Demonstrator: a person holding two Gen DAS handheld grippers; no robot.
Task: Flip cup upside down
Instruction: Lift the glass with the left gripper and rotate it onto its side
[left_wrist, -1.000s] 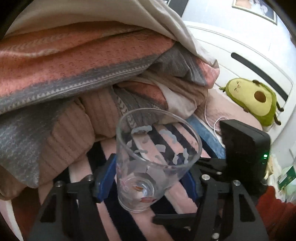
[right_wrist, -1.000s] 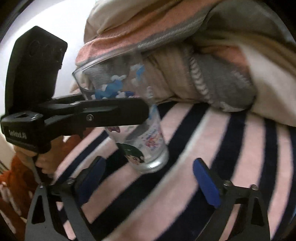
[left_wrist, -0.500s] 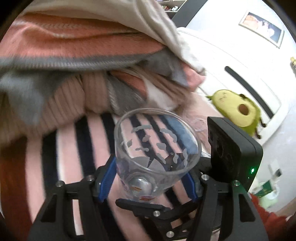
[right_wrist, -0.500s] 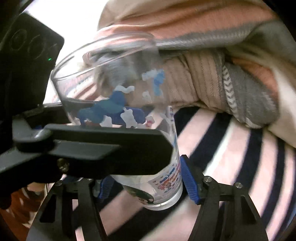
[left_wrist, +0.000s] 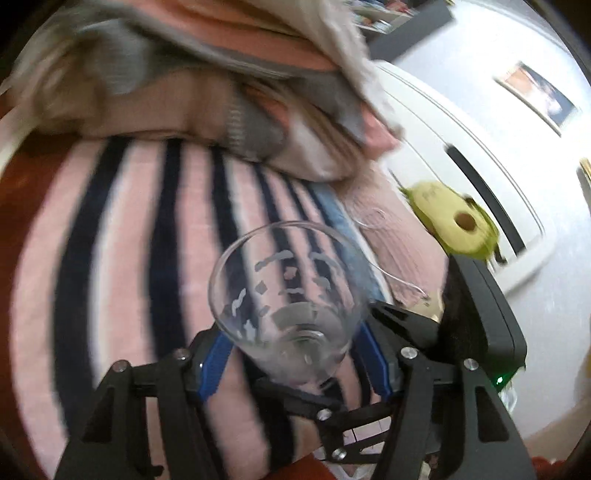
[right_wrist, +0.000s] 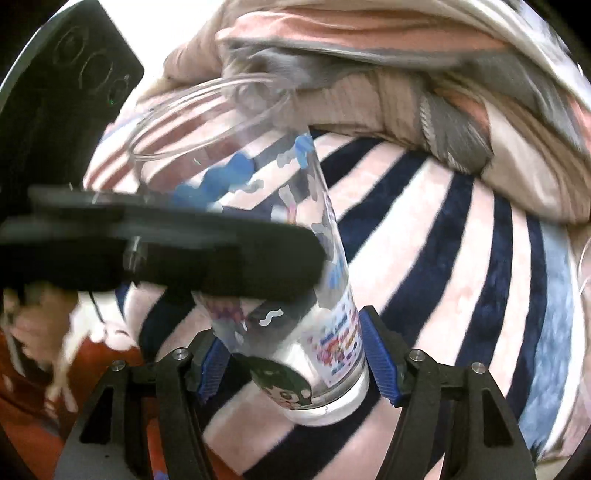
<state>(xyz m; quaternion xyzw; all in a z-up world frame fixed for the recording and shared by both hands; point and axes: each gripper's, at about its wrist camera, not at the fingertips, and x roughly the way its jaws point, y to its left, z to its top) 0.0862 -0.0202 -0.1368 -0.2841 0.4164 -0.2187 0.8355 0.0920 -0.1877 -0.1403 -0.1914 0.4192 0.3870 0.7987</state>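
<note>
I have the cup (left_wrist: 291, 306) pinched between my left tongs (left_wrist: 295, 350) at lower centre of the left view, mouth tilted up. My right tongs (right_wrist: 291, 354) clamp its base (right_wrist: 328, 398) at lower centre of the right view, above the striped blanket (right_wrist: 424, 258).

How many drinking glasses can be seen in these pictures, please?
1. The glass cup is held above the striped blanket, between the left gripper at its middle and the right gripper near its base. Others may be hidden under the bedding.
</note>
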